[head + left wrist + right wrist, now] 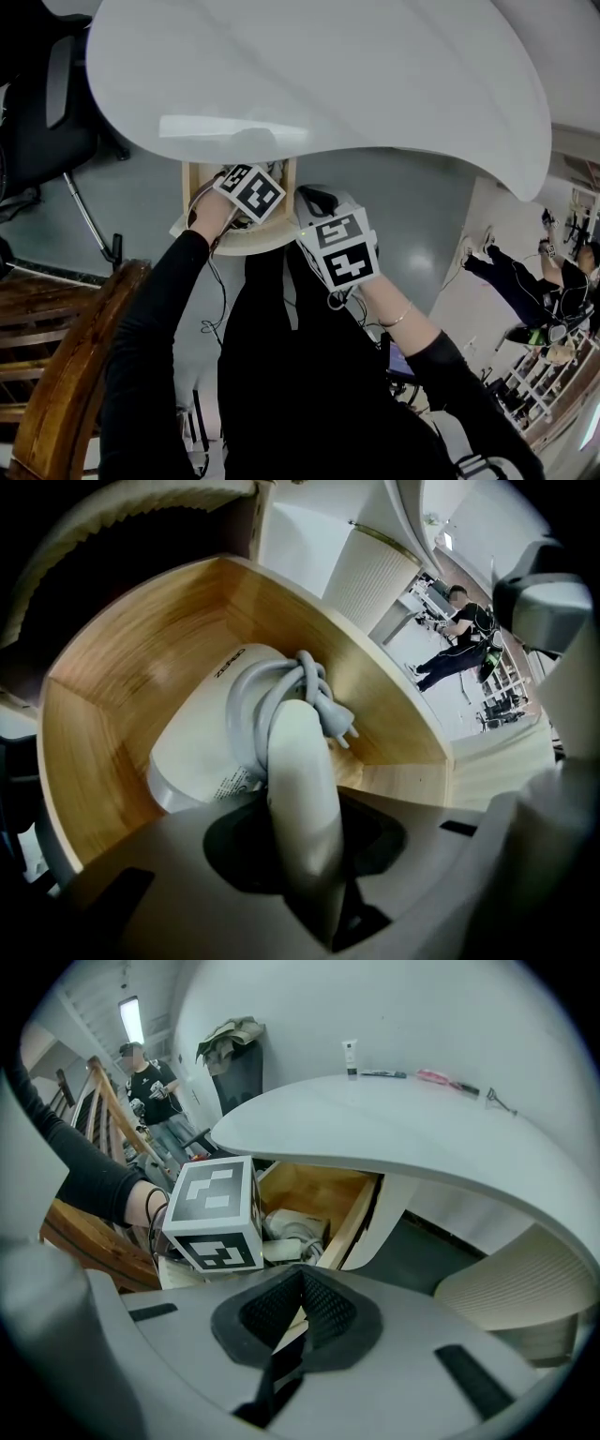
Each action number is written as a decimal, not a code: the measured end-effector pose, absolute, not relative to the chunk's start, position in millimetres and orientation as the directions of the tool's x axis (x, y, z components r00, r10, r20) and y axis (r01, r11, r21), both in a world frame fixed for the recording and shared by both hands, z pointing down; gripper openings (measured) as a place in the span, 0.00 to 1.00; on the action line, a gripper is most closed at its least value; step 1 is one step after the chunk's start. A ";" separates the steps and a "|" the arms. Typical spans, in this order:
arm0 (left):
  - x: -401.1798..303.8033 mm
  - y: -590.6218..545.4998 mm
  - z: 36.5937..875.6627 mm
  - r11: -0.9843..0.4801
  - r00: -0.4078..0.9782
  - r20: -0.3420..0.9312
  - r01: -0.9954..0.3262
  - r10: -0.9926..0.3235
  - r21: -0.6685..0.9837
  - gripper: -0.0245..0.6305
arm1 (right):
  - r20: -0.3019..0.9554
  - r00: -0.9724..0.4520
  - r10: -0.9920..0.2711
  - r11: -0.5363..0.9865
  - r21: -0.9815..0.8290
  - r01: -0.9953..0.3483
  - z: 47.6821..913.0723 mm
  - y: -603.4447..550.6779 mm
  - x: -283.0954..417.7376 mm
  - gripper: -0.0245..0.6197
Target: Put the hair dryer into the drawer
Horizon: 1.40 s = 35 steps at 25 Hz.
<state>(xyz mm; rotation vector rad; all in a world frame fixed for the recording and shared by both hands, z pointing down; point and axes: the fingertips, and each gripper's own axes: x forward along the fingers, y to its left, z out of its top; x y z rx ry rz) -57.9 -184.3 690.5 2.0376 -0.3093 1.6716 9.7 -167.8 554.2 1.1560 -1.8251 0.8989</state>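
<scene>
Left gripper (pixel 302 841) clamps hair dryer (pixel 211 752) handle inside drawer (pixel 131 658), centre frame; right gripper (pixel 298 1321) closed, empty. Cord plug (pixel 339 722) may snag withdrawing jaws.

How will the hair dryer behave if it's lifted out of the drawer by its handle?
The hair dryer looks hard and glossy, so its handle may slip or pivot in the left gripper. Being bulky at one end, it probably swings down. The cord is wound round the handle and likely stays, though the plug could dangle.

The table (pixel 328 75) hides most of the drawer (pixel 251 242) (head view); the hair dryer (pixel 202 752) is partly covered.
</scene>
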 end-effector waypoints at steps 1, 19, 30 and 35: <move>-56.7 -184.5 691.3 -0.863 0.224 0.967 -0.457 0.121 0.214 0.22 | 0.883 -0.280 -0.376 0.336 -0.152 -0.930 554.4 -167.6 10.7 0.04; -50.4 -210.5 669.7 -0.887 0.272 0.959 -0.458 -0.074 0.061 0.30 | 0.874 -0.268 -0.405 0.340 -0.128 -0.932 547.1 -169.8 16.9 0.04; -50.3 -218.5 654.2 -0.886 0.310 0.939 -0.463 -0.151 0.010 0.31 | 0.870 -0.269 -0.413 0.345 -0.124 -0.930 540.4 -162.9 17.1 0.04; -47.5 -215.8 648.1 -0.895 0.332 0.929 -0.446 -0.167 -0.002 0.31 | 0.871 -0.269 -0.411 0.345 -0.125 -0.930 539.4 -158.4 17.2 0.04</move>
